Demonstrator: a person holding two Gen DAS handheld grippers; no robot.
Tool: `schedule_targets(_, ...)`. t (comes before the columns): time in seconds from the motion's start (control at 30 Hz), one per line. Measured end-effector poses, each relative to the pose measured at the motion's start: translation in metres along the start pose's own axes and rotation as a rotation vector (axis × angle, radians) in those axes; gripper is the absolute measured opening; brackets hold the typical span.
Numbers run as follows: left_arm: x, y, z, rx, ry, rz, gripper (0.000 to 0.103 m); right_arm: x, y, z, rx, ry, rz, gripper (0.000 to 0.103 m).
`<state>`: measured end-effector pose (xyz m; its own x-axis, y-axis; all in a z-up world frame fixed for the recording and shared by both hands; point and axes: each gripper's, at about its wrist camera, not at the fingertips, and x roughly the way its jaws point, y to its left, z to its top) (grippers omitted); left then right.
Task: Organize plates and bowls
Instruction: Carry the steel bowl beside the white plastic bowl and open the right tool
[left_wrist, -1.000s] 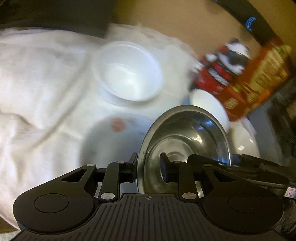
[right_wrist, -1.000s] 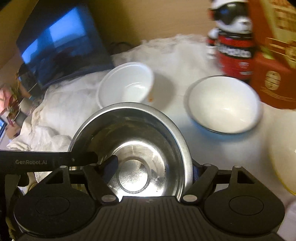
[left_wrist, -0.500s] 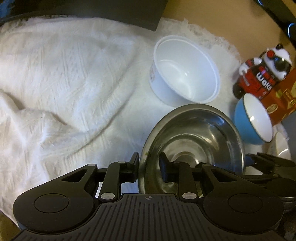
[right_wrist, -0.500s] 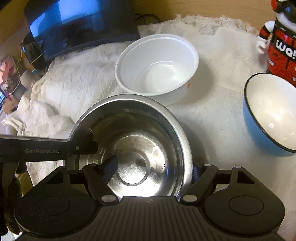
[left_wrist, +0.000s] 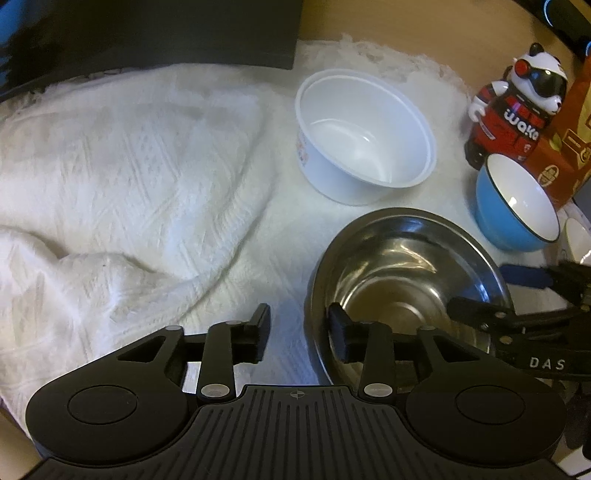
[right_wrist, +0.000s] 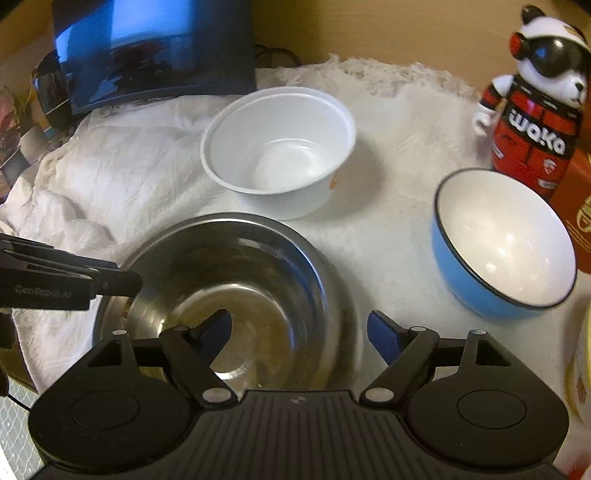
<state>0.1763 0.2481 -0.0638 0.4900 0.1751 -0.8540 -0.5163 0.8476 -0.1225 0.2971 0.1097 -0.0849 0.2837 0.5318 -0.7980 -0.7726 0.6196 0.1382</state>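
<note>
White cloth (left_wrist: 140, 155) now bears the steel bowl (left_wrist: 402, 291), which both tongs were gripping by the rim a moment ago. The left gripper (left_wrist: 299, 338) is opening, rim between its pads but untouched; the right gripper (right_wrist: 299, 332) is spreading too, seemingly clear. The bowl looks delivered, near the white bowl (left_wrist: 365, 136) and blue bowl (left_wrist: 517, 206).

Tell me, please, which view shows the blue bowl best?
The right wrist view: the blue bowl appears large, with its whole black rim, white inside and blue wall visible on the white cloth. The left wrist view shows the bowl smaller, near the right edge, tilted by the fisheye, though still whole.
</note>
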Motion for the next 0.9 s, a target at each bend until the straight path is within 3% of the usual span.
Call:
schedule_targets(0.17, 0.004, 0.010, -0.001, -0.080, -0.016, -0.018, 0.054, 0.011, -0.011, -0.011, 0.079, 0.060, 0.023, 0.084)
schedule_targets(0.33, 0.016, 0.040, -0.004, -0.305, 0.032, -0.146, 0.053, 0.020, -0.022, -0.020, 0.195, 0.141, 0.113, 0.084)
schedule_targets(0.63, 0.023, 0.041, 0.002, -0.274, 0.050, -0.146, 0.051, 0.023, -0.015, -0.020, 0.198, 0.141, 0.112, 0.085)
schedule_targets(0.8, 0.040, 0.041, 0.002, -0.297, 0.077, -0.186, 0.048, 0.027, -0.001, -0.016, 0.149, 0.158, 0.108, 0.088)
schedule_targets(0.9, 0.042, 0.040, 0.004, -0.294, 0.079, -0.225, 0.030, 0.029, 0.004, -0.012, 0.162, 0.158, 0.105, 0.089)
